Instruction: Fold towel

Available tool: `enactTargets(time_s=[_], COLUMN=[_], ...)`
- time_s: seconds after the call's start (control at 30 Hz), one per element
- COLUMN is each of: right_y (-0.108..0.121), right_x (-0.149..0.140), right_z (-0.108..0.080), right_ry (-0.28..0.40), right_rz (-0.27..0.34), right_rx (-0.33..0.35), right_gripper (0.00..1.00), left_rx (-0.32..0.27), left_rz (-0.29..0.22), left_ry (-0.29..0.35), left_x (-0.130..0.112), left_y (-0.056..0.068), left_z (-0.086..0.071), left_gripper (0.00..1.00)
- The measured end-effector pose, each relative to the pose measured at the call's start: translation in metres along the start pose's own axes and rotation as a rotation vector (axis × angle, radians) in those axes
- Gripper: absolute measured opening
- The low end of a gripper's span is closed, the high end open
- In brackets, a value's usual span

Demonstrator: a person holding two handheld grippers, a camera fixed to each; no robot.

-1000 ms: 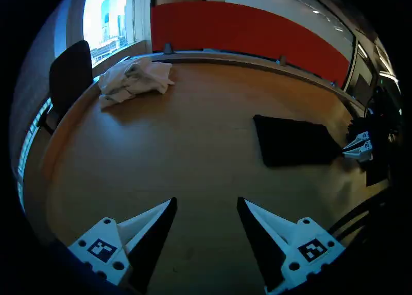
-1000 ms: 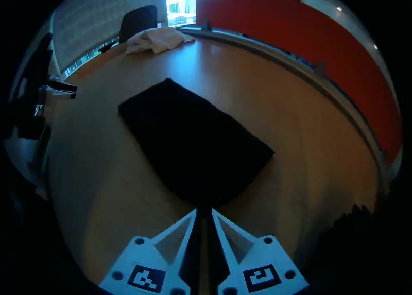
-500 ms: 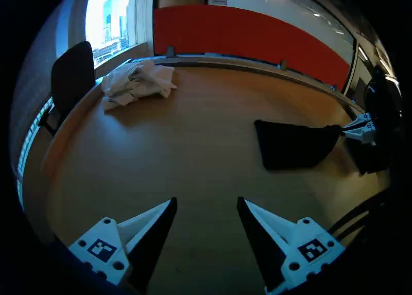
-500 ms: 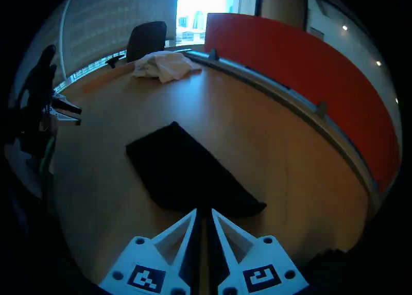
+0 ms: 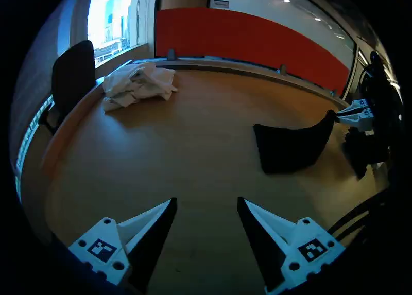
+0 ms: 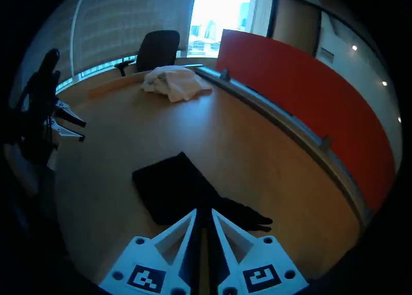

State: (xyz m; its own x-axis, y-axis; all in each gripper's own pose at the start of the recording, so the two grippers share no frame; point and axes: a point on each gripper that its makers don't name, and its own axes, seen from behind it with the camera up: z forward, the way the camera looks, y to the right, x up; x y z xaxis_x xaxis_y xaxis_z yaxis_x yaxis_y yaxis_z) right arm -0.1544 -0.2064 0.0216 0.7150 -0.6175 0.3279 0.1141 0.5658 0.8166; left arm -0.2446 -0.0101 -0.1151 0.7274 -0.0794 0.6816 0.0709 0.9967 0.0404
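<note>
Fold apparently beginning: right gripper [image 6: 204, 212] jaws clamp black towel's [image 6: 170, 189] raised corner, likely carried across next; left gripper [image 5: 206, 201] jaws apart.

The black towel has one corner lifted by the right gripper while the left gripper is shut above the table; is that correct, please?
No: the left gripper is open above the table, as the left gripper view shows; the right gripper does lift the black towel by one corner.
</note>
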Motion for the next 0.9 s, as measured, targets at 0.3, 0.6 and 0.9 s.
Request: enactTargets(time_s=[0.3,0.6,0.9], right_y=[-0.007,-0.032,-0.074], right_x=[0.01,0.023,0.032], right_z=[0.011,0.041,0.083], right_ry=[-0.007,-0.021,-0.047], right_rz=[-0.028,-0.064,-0.086], right_rx=[0.018,0.071,0.157], right_gripper=[0.05,0.05,0.05], left_rx=[-0.005,-0.018,-0.036], left_rz=[-0.004,-0.009,-0.008], left_ry=[0.011,0.011,0.016], left_x=[0.003,0.001,-0.002], left_y=[-0.003,-0.004,0.003], left_z=[-0.003,-0.008,-0.013], left_gripper=[0.86,0.86,0.86])
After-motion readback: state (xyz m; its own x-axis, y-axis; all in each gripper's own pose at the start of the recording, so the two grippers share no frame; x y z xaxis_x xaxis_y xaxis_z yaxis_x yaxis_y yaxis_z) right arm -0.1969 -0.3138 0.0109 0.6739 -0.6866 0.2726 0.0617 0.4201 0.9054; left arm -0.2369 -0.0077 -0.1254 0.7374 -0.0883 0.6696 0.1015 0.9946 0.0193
